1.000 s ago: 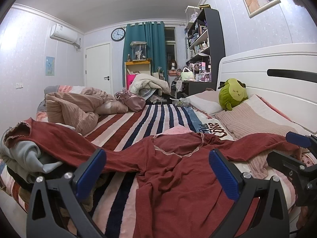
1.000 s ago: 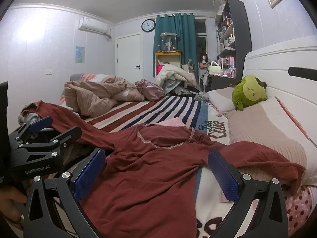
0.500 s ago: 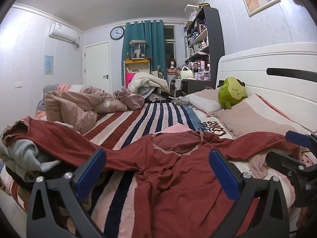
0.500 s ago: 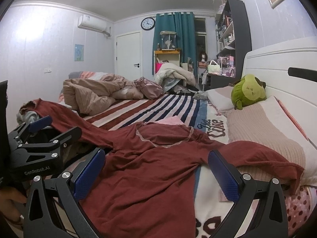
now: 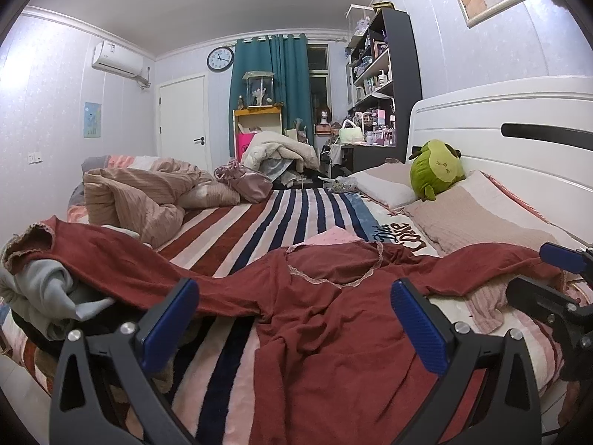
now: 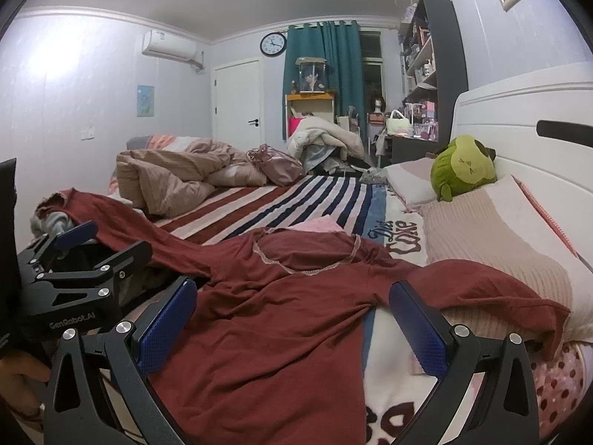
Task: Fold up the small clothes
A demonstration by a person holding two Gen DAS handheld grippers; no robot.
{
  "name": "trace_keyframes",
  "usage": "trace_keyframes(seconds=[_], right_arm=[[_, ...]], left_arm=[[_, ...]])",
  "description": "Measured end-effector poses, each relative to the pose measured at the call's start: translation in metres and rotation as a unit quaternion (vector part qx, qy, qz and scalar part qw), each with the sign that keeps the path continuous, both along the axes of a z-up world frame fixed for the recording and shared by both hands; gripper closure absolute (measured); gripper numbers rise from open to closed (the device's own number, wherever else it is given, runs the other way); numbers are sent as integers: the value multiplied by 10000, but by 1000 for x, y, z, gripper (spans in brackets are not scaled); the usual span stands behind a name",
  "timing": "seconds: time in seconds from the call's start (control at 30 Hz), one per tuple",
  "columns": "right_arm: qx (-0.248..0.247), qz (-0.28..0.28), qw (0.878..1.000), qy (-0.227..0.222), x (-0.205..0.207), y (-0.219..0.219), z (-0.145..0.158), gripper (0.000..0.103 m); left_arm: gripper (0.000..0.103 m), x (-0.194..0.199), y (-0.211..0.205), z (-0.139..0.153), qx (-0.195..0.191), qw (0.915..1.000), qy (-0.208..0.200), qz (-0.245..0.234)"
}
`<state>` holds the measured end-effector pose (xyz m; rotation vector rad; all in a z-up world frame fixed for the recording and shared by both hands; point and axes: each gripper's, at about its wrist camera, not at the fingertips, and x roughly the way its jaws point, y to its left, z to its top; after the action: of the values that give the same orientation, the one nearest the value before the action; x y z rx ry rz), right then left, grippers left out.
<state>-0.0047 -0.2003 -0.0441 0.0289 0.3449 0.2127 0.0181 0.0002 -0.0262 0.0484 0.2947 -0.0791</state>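
Left wrist: both grippers' fingers apart over rumpled red knit top (image 5: pixel 333 333), lace-trimmed neckline.

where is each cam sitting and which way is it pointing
Left wrist: sits on the left claw, low over the bed, facing the far curtain across the red top; its own open fingers show, with the right claw at the right edge.
Right wrist: sits on the right claw, facing likewise; the left claw shows at left.
Shared: red top, green plush, clock.
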Motion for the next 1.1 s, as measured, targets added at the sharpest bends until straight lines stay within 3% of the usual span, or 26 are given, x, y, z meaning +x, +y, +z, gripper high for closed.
trace_keyframes(seconds=[0.3,0.37,0.47,0.57,0.63,0.77,0.87,0.97,1.03,1.1], right_arm=[[87,160,9998,37,2,-1,0,0],[174,293,9994,93,5,-1,-1,0],[490,682,9962,234,14,-7,-4,0],[337,593,9972,296,24,-5,-8,0],[210,557,9976,365,30,-1,-11,0],[99,681,9966,450,39,8,-14,0],[18,668,9969,410,41,12,-11,0],[24,707,9965,435,45,15,-11,0],[-43,667,9964,516,50,18,-13,0],[-132,522,9965,647,57,19,-15,0]], left_arm=[[1,-1,46,22,528,9974,-363,328],[1,-4,73,34,499,9958,-540,539],[1,1,107,44,591,9935,-493,836],[2,9,144,44,729,9882,-374,1296],[12,16,164,40,785,9852,-204,1512],[20,33,196,27,1042,9747,71,1977],[34,43,216,19,924,9709,208,2202],[52,47,222,15,897,9710,210,2206],[77,48,219,16,916,9716,196,2174],[90,48,214,18,881,9751,223,2021]])
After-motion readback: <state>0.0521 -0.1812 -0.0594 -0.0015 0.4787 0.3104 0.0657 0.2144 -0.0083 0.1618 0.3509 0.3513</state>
